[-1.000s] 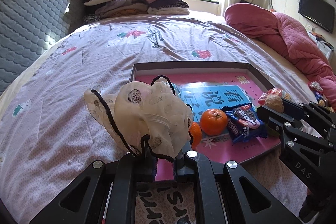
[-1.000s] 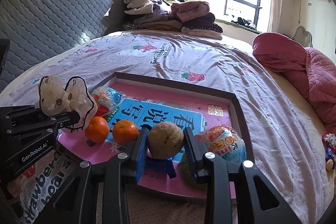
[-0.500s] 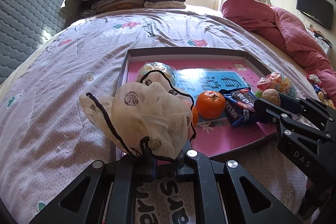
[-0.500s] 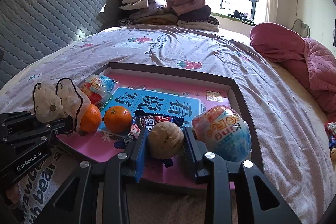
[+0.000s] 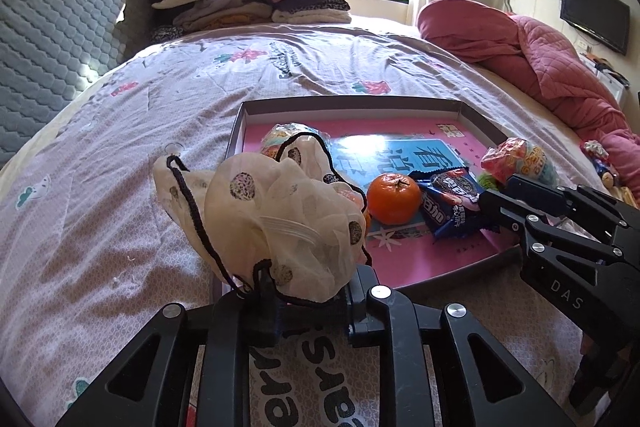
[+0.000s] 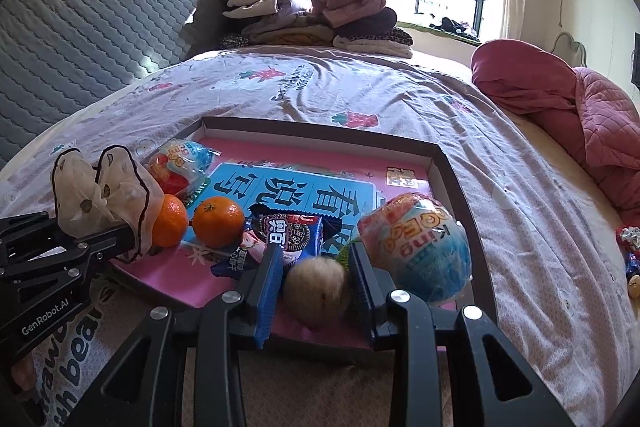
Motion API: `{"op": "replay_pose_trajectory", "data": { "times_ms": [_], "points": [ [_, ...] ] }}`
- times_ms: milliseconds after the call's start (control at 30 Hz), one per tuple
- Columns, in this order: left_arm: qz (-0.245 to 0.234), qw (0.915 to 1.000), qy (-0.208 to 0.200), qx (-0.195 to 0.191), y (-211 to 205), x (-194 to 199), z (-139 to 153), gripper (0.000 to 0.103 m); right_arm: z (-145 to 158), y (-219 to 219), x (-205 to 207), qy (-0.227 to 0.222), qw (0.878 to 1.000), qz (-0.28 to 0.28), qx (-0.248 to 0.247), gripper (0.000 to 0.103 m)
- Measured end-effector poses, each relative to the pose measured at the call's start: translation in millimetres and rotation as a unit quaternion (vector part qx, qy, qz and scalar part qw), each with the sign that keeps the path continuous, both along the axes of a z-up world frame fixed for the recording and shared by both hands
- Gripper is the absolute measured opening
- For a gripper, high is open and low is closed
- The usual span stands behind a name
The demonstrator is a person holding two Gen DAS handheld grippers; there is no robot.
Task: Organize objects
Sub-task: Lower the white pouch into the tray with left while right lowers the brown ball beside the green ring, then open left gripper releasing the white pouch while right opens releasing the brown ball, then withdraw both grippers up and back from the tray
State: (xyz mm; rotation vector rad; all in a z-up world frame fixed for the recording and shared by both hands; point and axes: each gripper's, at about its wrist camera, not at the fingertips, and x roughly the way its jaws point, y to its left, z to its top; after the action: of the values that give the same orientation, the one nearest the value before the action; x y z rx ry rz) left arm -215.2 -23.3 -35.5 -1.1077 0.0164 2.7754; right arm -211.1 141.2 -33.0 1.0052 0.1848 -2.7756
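The right fingers (image 6: 267, 279) stand parted around a blurred, fuzzy brown ball (image 6: 317, 290) at lower centre, over the tray's (image 6: 456, 187) near edge; it looks light and round, best pinched across its middle. The left fingers (image 5: 362, 297) clamp a soft pouch (image 5: 276, 223), limp, held low.

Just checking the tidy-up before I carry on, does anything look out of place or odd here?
Yes. The brown round fruit is blurred between the right gripper fingers, apparently dropping out over the tray. A few small wrapped items lie loose on the bedsheet, outside the tray.
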Motion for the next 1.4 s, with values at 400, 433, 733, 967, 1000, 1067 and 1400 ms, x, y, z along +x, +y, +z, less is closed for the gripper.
{"op": "replay_pose_trajectory", "data": {
  "times_ms": [400,433,733,967,1000,1067,1400],
  "points": [
    [-0.004,1.0,0.007,-0.001,2,9,5,0.042,3,4,6,-0.005,1.0,-0.012,0.001,0.044],
    [-0.003,1.0,0.007,0.0,1,9,6,0.043,5,4,7,-0.003,1.0,-0.012,0.0,0.044],
    [0.006,0.9998,0.017,0.006,-4,15,17,0.058,17,5,16,0.001,1.0,-0.007,-0.016,0.046],
    [0.011,0.9994,0.032,0.003,-5,15,31,0.066,26,2,23,0.009,1.0,0.0,-0.023,0.046],
    [0.012,0.9993,0.034,-0.001,-4,13,35,0.066,28,2,23,0.01,1.0,0.0,-0.025,0.046],
    [0.01,0.9992,0.039,-0.007,-3,10,39,0.066,31,3,24,0.013,1.0,0.0,-0.028,0.046],
    [0.007,0.9992,0.033,-0.021,7,-5,59,0.066,42,11,23,0.016,0.999,-0.002,-0.043,0.046]
  ]
}}
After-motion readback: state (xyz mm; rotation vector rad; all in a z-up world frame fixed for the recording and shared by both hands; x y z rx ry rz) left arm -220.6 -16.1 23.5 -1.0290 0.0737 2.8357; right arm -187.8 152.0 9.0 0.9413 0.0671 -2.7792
